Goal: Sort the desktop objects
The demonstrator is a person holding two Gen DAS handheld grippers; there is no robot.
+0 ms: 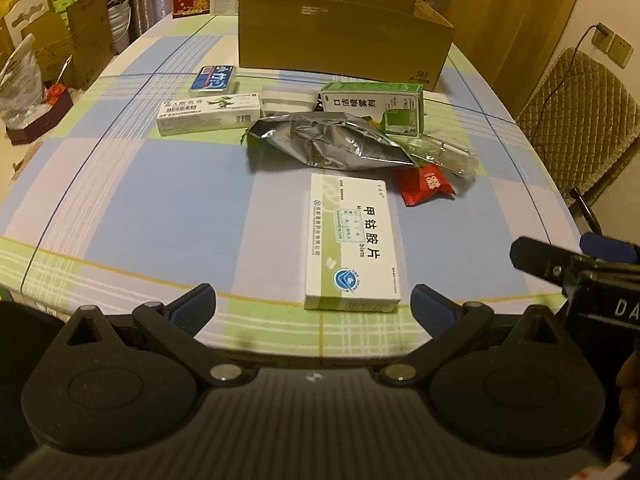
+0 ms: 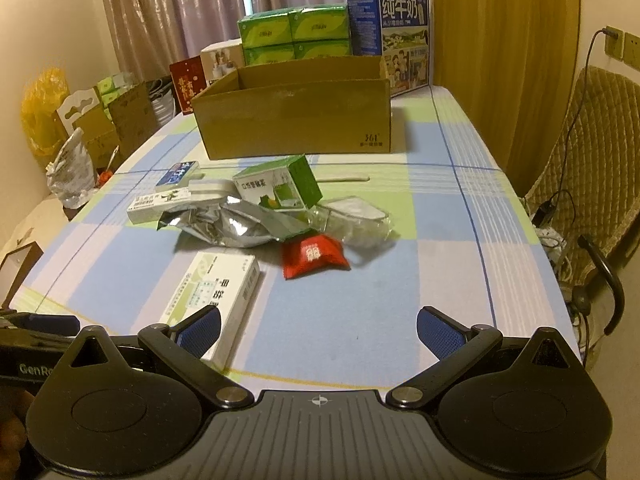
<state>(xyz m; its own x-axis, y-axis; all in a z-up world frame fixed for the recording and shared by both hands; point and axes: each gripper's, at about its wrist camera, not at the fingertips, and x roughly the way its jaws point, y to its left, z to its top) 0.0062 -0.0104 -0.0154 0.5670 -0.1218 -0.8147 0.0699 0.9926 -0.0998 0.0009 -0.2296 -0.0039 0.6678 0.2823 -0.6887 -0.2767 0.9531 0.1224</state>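
Observation:
A white and green medicine box (image 1: 349,244) (image 2: 210,294) lies flat nearest the front edge. Behind it sit a crumpled silver foil bag (image 1: 326,142) (image 2: 234,224), a red packet (image 1: 426,184) (image 2: 314,256), a clear plastic wrapper (image 1: 444,152) (image 2: 356,220), a green carton (image 1: 374,106) (image 2: 280,186), a long white tube box (image 1: 208,114) (image 2: 158,204) and a blue tin (image 1: 214,79) (image 2: 178,174). An open cardboard box (image 1: 340,40) (image 2: 296,120) stands at the back. My left gripper (image 1: 314,304) is open, hovering just short of the medicine box. My right gripper (image 2: 318,332) is open too, empty, to the right of that box.
The checked tablecloth (image 1: 160,200) (image 2: 440,260) covers a rounded table. A padded chair (image 1: 580,120) (image 2: 592,168) stands off the right side. Cartons and bags (image 1: 60,40) crowd the floor at left. Tissue packs and a milk carton (image 2: 400,32) stand behind the cardboard box.

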